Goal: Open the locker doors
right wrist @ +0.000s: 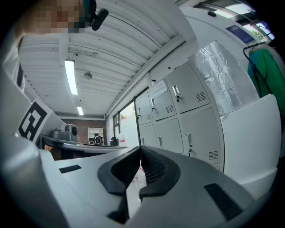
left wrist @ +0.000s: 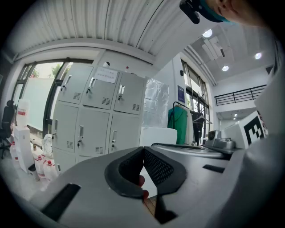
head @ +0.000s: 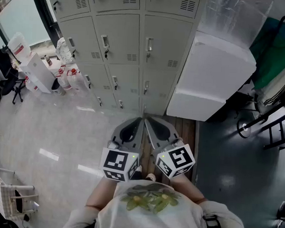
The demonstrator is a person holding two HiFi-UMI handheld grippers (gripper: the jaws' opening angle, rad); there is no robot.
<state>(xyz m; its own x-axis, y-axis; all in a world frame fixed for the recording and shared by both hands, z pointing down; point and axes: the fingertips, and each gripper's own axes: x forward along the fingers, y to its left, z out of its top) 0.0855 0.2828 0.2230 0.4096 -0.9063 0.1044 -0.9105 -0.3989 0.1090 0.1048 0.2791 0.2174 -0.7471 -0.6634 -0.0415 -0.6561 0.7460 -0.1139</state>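
Shirt (head: 152,202): nearest to us, pale with a green and yellow print, at the bottom edge of the head view.
Left gripper (head: 139,121): we held it low in front of us, pointing at the lockers; its jaws met tip to tip and gripped nothing.
Right gripper (head: 150,121): just beside the left one, the two noses almost touching; its jaws were pressed together too, with nothing between them.
Marker cubes (head: 119,164): one on each gripper, close to our body.
Lockers (head: 122,43): a grey bank straight ahead, apart from both grippers; every door we could see was closed.
White cabinet (head: 216,77): stood against the lockers' right side.
Green garment (head: 274,51): hung to the right of the cabinet.
White containers (head: 63,76): on the floor at the lockers' left end.
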